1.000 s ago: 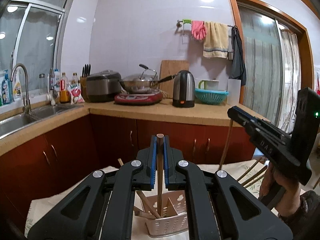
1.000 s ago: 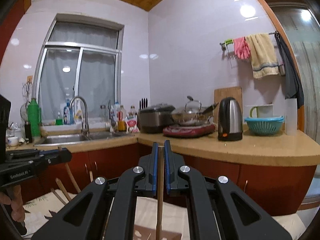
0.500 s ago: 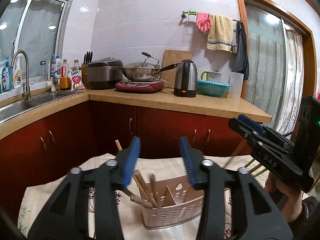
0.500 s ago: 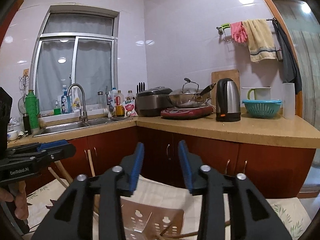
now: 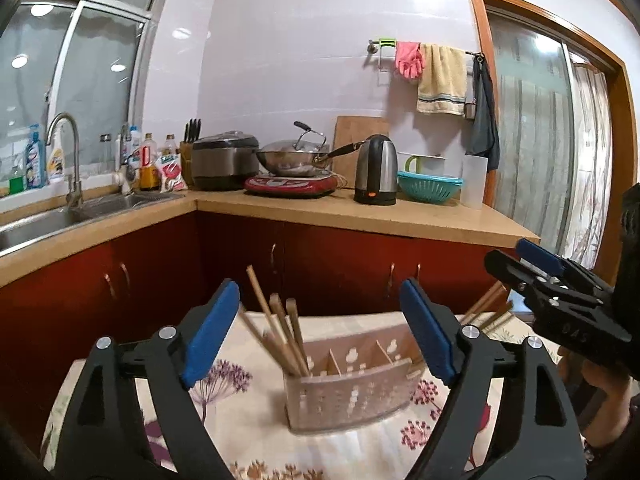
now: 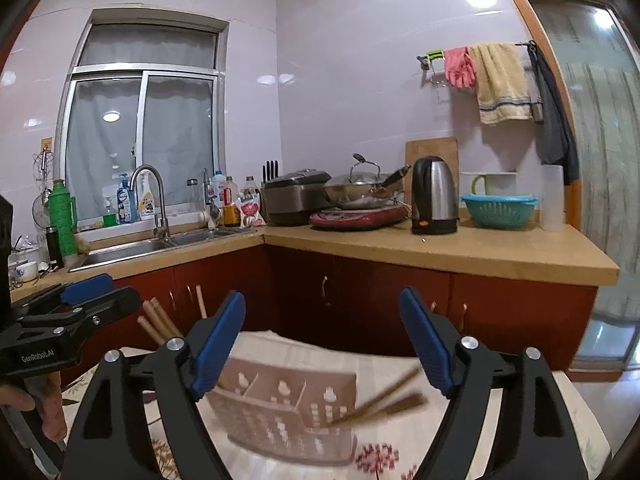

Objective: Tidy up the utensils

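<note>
Behind the left claw (image 5: 320, 332), blurred chopsticks (image 5: 286, 332) half-hide in the caddy (image 5: 352, 392).

The left hand-held gripper (image 5: 320, 332) has just been opening, nothing between its blue pads. Beyond it, a perforated utensil caddy (image 5: 348, 392) stands on the floral tabletop (image 5: 224, 412), chopsticks (image 5: 284, 328) leaning in its left compartment. The right hand-held gripper (image 5: 516, 256) hovers at right.

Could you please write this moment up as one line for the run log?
left hand-held gripper: open, just opened, empty | right hand-held gripper: open, just opened, empty | chopsticks: in caddy end slots | table
</note>
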### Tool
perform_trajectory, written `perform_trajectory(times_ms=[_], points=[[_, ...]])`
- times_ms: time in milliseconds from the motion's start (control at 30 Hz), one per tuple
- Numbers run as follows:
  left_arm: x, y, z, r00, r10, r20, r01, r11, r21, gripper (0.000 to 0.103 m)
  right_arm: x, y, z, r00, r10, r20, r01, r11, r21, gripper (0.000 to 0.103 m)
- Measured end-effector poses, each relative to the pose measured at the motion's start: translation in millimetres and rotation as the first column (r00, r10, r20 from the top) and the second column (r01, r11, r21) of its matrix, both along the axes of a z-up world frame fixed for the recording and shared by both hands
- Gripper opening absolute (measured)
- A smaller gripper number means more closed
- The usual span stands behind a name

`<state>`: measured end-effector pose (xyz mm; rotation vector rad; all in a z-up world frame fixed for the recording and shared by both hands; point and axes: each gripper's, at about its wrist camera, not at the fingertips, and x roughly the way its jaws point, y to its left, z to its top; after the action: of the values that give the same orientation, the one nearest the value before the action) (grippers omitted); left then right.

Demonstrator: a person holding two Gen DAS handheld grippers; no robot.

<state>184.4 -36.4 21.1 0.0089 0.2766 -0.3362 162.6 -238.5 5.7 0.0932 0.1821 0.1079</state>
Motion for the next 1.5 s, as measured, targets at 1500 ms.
perform_trajectory(times_ms=[1500], points=[[-193,23,-30,0.987,0.162,-0.005,-0.162,0.987,0.005,0.092,-173,11,-28,0.998,-0.041,-0.055,0.039,0.998,-0.041,0.084]])
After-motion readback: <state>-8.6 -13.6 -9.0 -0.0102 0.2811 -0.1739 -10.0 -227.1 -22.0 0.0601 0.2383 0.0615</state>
